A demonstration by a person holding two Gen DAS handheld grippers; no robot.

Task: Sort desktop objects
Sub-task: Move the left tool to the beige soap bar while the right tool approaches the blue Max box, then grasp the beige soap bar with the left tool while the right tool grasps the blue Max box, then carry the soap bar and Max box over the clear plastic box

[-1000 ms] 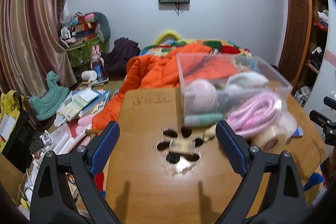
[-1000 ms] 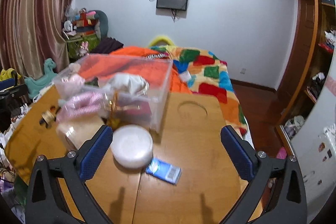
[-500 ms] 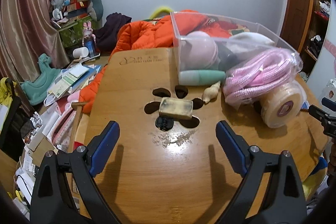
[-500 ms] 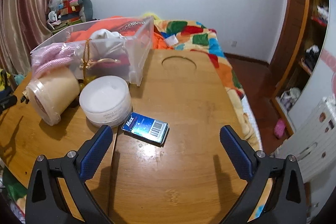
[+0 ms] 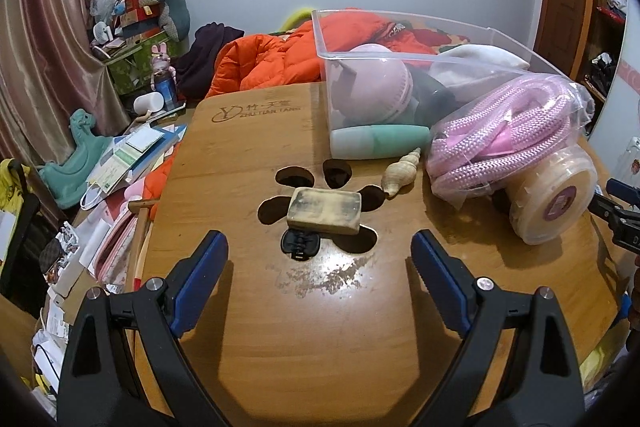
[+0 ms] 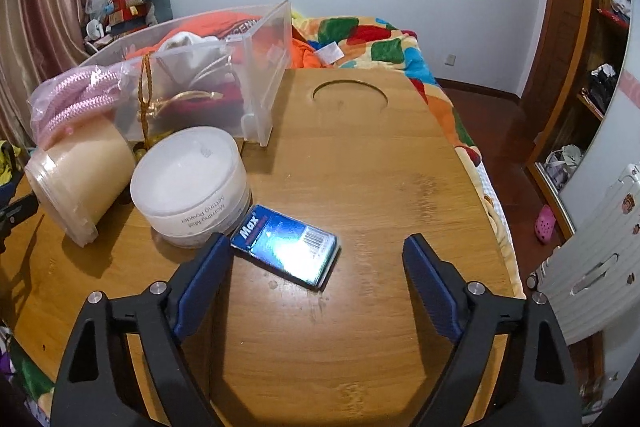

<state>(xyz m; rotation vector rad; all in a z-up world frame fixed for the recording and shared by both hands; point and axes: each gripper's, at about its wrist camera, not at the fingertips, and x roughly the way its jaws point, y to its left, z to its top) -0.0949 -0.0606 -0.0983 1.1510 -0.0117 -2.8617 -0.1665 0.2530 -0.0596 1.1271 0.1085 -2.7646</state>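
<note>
Now we hold both tongs spread and empty. Our right tongs hang just short of the blue card pack, lying flat on the table, long axis slanting left-to-right; our left tongs face the soap bar.

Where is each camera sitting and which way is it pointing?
Left wrist: rides the left claw, above the wooden table, looking forward at a sanding block, seashell and clear bin; its two open fingers show.
Right wrist: rides the right claw, looking at a blue box and white tub; its open fingers show.
Shared: bin, pink rope bag, tan tub, wall screen.
</note>
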